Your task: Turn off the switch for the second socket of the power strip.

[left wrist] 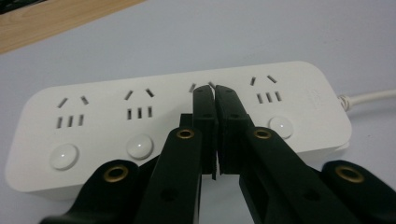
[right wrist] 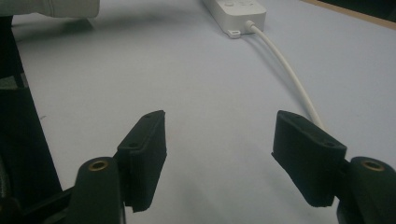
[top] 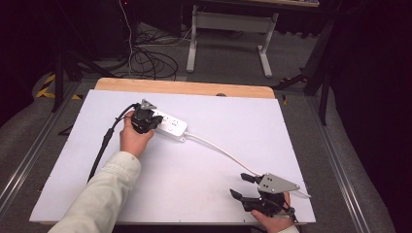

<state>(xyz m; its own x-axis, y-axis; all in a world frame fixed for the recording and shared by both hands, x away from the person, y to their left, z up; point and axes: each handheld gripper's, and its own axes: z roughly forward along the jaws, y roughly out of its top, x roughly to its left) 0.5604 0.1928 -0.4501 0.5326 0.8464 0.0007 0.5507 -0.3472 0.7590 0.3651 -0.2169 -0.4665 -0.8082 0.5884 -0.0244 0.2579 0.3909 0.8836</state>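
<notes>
A white power strip (top: 171, 125) with several sockets and round buttons lies at the table's back left. Its white cable (top: 219, 149) runs toward the front right. My left gripper (top: 151, 121) is over the strip, jaws shut with nothing between them. In the left gripper view the tips (left wrist: 215, 92) sit over the third socket of the strip (left wrist: 306, 95) and hide the button below it. Whether they touch the strip I cannot tell. My right gripper (top: 240, 186) rests near the front right edge, open and empty. In the right gripper view its jaws (right wrist: 219, 135) point toward the cable (right wrist: 290, 71) and the strip (right wrist: 238, 13).
The white table top (top: 194, 179) has a wooden strip (top: 184, 87) along its far edge. A black cable (top: 99, 150) trails from the left gripper along the left side. A sleeve (top: 102, 194) reaches in from the bottom left. Floor cables and a desk frame (top: 228, 29) lie beyond.
</notes>
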